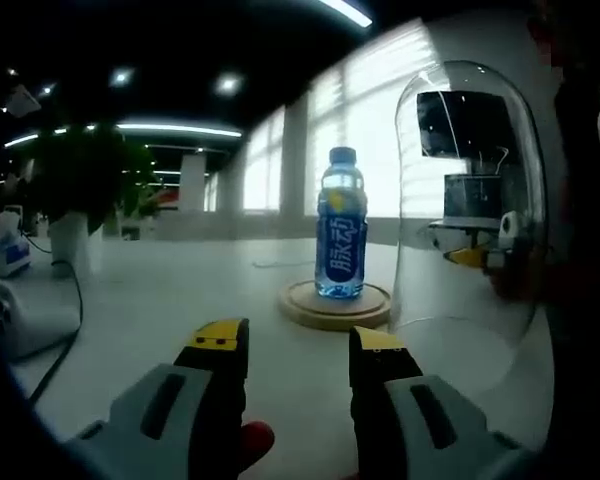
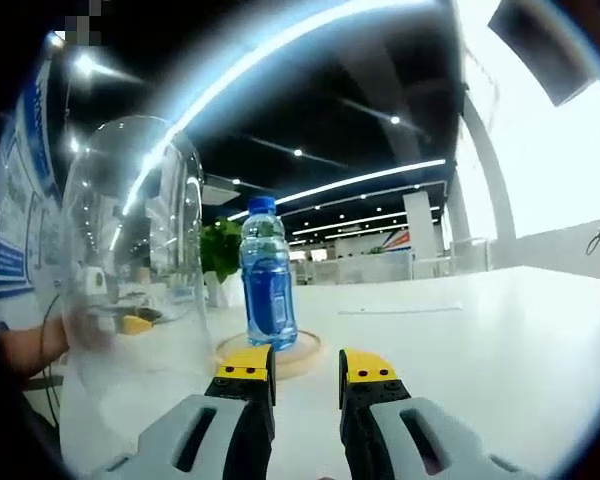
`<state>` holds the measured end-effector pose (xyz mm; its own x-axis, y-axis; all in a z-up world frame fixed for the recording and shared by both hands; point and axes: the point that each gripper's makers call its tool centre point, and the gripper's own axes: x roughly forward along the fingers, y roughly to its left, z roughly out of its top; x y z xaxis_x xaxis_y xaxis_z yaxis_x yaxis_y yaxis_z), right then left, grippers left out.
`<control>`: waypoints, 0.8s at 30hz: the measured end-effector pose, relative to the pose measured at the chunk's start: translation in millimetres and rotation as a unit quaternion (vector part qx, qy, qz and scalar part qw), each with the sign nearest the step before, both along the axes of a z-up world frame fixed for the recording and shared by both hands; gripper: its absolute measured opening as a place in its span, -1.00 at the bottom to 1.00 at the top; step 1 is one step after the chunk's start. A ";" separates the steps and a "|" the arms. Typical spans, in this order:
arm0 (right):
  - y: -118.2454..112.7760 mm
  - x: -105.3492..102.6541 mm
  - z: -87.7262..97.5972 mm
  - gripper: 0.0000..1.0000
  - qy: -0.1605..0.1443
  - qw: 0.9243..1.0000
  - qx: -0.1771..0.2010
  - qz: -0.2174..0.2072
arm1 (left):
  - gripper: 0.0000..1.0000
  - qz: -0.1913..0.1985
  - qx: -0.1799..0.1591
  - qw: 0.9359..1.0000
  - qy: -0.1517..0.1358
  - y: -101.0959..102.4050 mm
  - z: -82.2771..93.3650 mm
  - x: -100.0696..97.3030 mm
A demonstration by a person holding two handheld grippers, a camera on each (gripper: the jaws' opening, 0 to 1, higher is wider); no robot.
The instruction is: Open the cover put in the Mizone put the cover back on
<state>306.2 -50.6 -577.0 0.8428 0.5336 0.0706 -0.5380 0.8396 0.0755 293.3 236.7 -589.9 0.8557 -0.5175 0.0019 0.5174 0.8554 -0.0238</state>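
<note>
The cover, a clear glass-like dome, stands off the round wooden base, resting or hovering just beside it on the white counter; whether its rim touches the counter cannot be told. In the right gripper view the cover is to the left of the base, and a person's hand shows dimly behind its wall. The Mizone, a blue bottle with a blue cap, stands upright on the middle of the base, so the cover is off and the bottle is in place; putting the cover back on is what remains.

The left hand-held gripper has its yellow-tipped jaws spread with nothing between them, pointing toward the base. The right hand-held gripper is likewise spread and empty, its tips just in front of the bottle and base.

The cover looks rigid, smooth and probably slippery, and fragile if knocked against the bottle or counter. It is tall and thin-walled, likely light for its bulk but awkward. A pinch on the lower wall or rim, ideally one gripper on each side, seems safest; it should be lifted well clear of the bottle cap and lowered straight down onto the base.
</note>
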 end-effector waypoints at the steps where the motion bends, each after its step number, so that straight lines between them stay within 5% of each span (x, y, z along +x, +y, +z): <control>1: -0.2 0.1 0.1 -0.63 0.000 1.000 0.001 0.000 | -0.34 0.000 -0.001 1.000 0.000 0.1 0.1 0.0; 24: -7.9 6.3 -1.5 -0.63 0.004 1.000 0.010 0.000 | -0.34 -0.001 0.001 1.000 -0.002 -1.1 0.6 -0.9</control>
